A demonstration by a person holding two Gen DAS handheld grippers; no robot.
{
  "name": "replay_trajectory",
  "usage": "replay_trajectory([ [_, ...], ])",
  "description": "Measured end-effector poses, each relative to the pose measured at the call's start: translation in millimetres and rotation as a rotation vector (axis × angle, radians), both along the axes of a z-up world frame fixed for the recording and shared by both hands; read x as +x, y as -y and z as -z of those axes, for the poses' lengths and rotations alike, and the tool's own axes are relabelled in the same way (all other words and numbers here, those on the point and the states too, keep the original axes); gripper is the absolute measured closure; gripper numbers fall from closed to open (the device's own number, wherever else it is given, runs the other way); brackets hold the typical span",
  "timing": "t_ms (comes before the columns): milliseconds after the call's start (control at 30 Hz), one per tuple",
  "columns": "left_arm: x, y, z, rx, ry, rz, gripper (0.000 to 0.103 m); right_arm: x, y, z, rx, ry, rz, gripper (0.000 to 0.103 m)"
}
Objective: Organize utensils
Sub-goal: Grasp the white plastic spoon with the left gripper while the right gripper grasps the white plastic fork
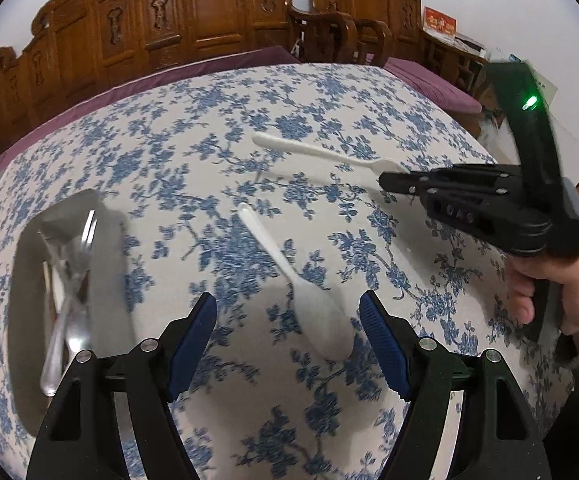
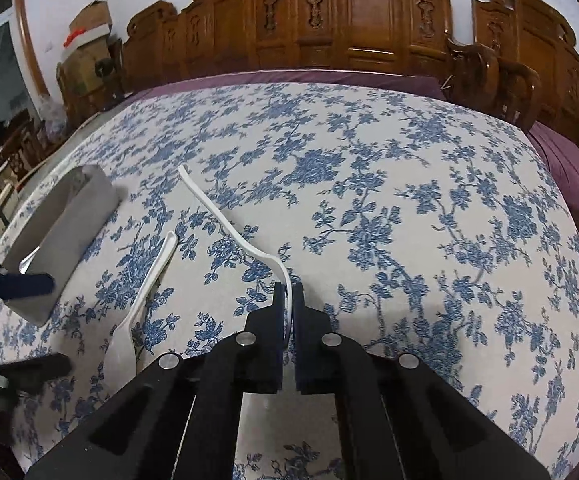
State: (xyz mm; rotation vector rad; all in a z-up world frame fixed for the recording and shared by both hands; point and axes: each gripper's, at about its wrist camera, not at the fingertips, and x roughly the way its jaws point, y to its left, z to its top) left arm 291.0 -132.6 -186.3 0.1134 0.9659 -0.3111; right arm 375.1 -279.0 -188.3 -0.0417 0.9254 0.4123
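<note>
White plastic: two utensils remain on the blue-flowered tablecloth [image 2: 369, 184], so the sorting is not finished.
Right gripper [image 2: 287, 300]: clamped on the bowl end of the far white spoon [image 2: 225, 220], its handle slanting away over the cloth, probably so it can be carried to the tray.
Left gripper [image 1: 287, 328]: fingers wide and empty, straddling the bowl of the near white spoon [image 1: 289, 276], apparently lined up for a grab.
Grey tray [image 1: 109, 240]: on the left of the table, holding metal cutlery [image 1: 69, 292]; blur hides exactly which pieces.
</note>
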Motion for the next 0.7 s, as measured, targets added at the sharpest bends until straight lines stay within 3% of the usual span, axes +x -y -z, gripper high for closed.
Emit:
replay_trajectory([
  [133, 9, 8, 14, 0.010, -0.022, -0.004, 0.033, 0, 7, -2, 0.015, -0.005, 0.016, 0.099],
  [200, 13, 10, 20, -0.009, -0.040, -0.005, 0.042, 1, 8, -2, 0.021, -0.008, 0.020, 0.099],
  [500, 18, 11, 40, -0.057, -0.106, -0.018, 0.062, -2, 6, -4, 0.006, 0.003, 0.012, 0.099],
  [700, 14, 12, 41, -0.079, -0.101, -0.019, 0.076, -2, 6, -5, 0.009, 0.004, 0.014, 0.099],
])
